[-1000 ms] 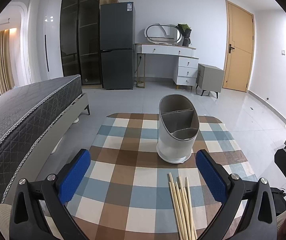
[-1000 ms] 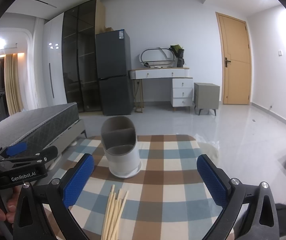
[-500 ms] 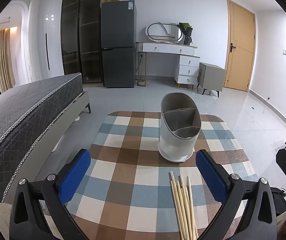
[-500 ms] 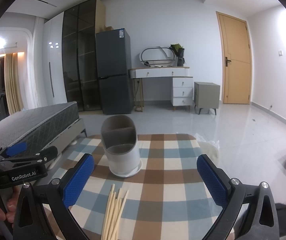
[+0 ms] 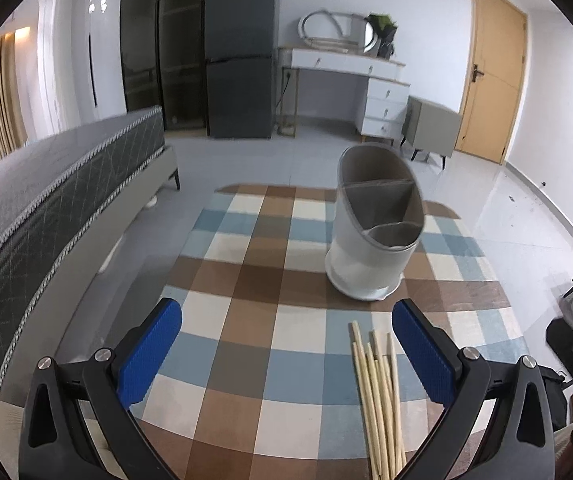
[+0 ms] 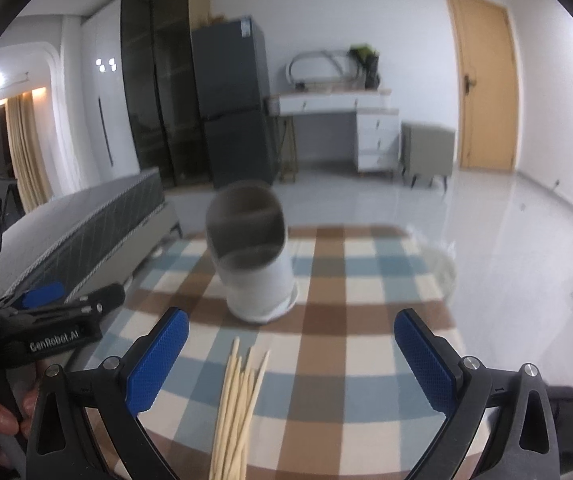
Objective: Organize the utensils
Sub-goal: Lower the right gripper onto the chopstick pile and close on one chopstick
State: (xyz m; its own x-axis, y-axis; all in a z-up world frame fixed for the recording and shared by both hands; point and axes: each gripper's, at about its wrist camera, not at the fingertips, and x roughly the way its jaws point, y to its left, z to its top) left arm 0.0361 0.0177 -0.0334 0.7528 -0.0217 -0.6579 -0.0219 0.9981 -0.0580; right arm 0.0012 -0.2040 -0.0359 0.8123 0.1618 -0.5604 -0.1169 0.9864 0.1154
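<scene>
A round-cornered worktop (image 5: 246,364) is wearing a smooth checked cloth of brown, blue, grey and cream squares, and near its far edge a grey-and-white plastic utensil holder (image 5: 374,232) is standing upright, oval in plan, with a tall rear wall sloping down to a low front lip. Thin inner walls are dividing it into compartments, and in the left wrist view all that show are lying bare. Nearer the cameras, a loose bundle of pale wooden chopsticks (image 5: 380,392) is lying flat on the cloth, slender and tapered, their far tips fanning slightly apart and pointing toward the holder, well short of it. The left tool (image 5: 286,344) is hovering over the near part of the worktop with its black arms spread wide and its blue, finely ribbed pads (image 5: 148,354) gripping nothing; the chopsticks are sitting just inside its right pad in that view. The right tool (image 6: 290,354) is likewise gaping wide and holding nothing, with the chopstick bundle (image 6: 234,408) lying between its blue pads (image 6: 424,362) and the blurred holder (image 6: 252,248) standing beyond.
</scene>
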